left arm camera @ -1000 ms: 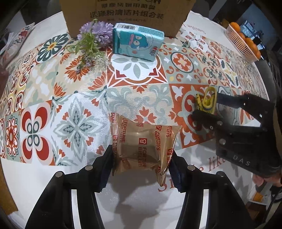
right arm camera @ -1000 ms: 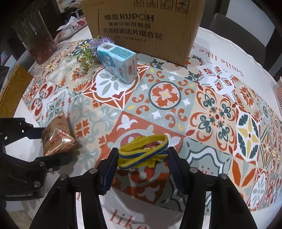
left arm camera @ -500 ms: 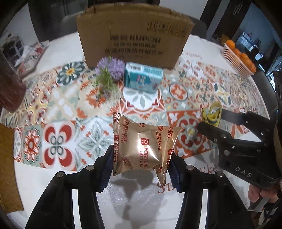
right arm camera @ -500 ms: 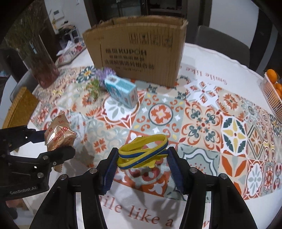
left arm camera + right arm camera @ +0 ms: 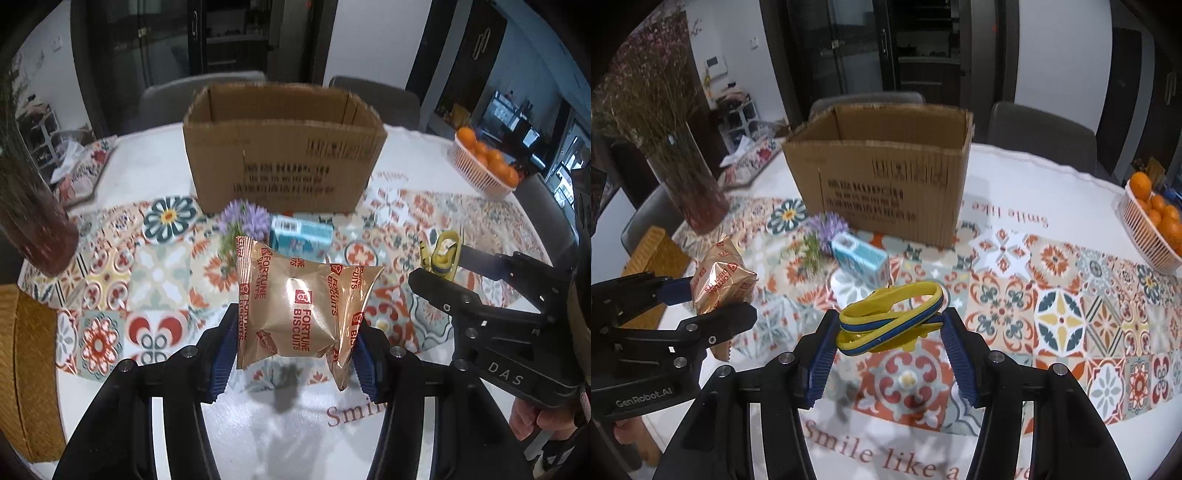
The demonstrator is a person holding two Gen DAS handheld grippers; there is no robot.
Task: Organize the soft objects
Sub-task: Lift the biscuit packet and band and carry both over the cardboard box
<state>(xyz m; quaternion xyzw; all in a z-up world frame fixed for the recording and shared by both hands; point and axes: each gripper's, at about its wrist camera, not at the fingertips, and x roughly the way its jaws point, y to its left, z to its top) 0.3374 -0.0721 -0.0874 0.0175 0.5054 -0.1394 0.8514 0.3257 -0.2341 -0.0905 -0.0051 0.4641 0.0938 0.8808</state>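
Both grippers have lifted off the table toward the box [image 5: 284, 147]. Left gripper [image 5: 293, 332] clamps biscuit pack [image 5: 295, 314], right gripper [image 5: 890, 332] clamps yellow bands [image 5: 892, 317], both midair. Nothing boxed yet; flower [image 5: 827, 229] and tissue pack [image 5: 860, 260] remain on table.

The left gripper [image 5: 293, 345] clamps a gold biscuit packet [image 5: 301, 310] (airborne) before the cardboard box [image 5: 284, 162].

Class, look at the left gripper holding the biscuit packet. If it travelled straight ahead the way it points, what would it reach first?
Probably the blue carton and purple flowers on the table; the cardboard box stands behind them. The left gripper looks raised, so depth is uncertain.
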